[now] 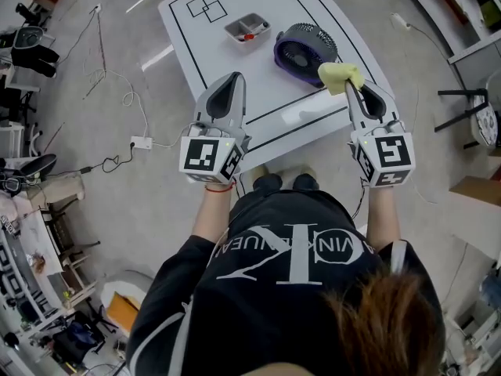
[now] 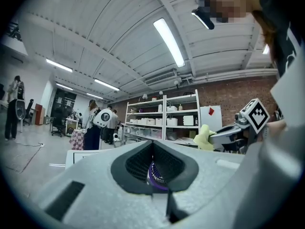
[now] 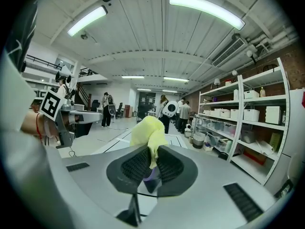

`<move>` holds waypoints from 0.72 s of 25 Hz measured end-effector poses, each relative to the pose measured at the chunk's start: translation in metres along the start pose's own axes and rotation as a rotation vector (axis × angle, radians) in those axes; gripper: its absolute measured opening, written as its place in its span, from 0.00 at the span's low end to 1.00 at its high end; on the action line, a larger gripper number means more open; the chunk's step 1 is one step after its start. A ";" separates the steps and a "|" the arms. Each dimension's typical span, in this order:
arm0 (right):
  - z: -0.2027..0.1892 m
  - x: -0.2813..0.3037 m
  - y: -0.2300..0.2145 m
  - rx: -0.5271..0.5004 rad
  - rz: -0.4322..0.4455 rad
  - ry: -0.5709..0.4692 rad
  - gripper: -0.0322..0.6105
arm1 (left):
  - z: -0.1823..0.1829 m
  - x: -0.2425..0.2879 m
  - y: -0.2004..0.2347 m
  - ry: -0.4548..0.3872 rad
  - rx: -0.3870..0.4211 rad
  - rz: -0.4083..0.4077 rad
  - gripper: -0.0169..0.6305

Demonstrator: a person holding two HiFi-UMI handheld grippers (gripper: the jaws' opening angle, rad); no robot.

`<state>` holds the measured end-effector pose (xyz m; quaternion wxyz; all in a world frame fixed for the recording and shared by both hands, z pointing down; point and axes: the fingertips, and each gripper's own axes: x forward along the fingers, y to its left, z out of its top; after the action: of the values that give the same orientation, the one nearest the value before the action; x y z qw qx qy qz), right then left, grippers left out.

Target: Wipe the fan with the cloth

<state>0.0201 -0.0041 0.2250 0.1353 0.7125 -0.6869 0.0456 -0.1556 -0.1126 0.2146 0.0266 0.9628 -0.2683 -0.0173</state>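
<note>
A round purple fan (image 1: 305, 50) lies flat on the white table (image 1: 196, 53), near its right side. My right gripper (image 1: 350, 84) is shut on a yellow cloth (image 1: 340, 76) and holds it in the air just right of the fan, near the table's front edge. In the right gripper view the yellow cloth (image 3: 148, 132) bunches up out of the closed jaws. My left gripper (image 1: 232, 82) is shut with nothing in it and hovers over the table's front left part. A sliver of the purple fan (image 2: 156, 173) shows past its closed jaws.
A grey tray (image 1: 247, 27) with small items sits on the table behind and left of the fan. Black lines mark the tabletop. Cables and a power strip (image 1: 142, 142) lie on the floor to the left. Shelving (image 3: 248, 123) and several people stand beyond the table.
</note>
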 end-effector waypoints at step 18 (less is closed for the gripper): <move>-0.007 0.005 -0.009 0.033 0.045 -0.015 0.10 | -0.001 0.004 -0.004 0.017 0.018 0.038 0.04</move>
<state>0.0301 -0.0074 0.2314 0.1175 0.6992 -0.7031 0.0546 -0.1503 -0.1108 0.2152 0.0205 0.9579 -0.2864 -0.0060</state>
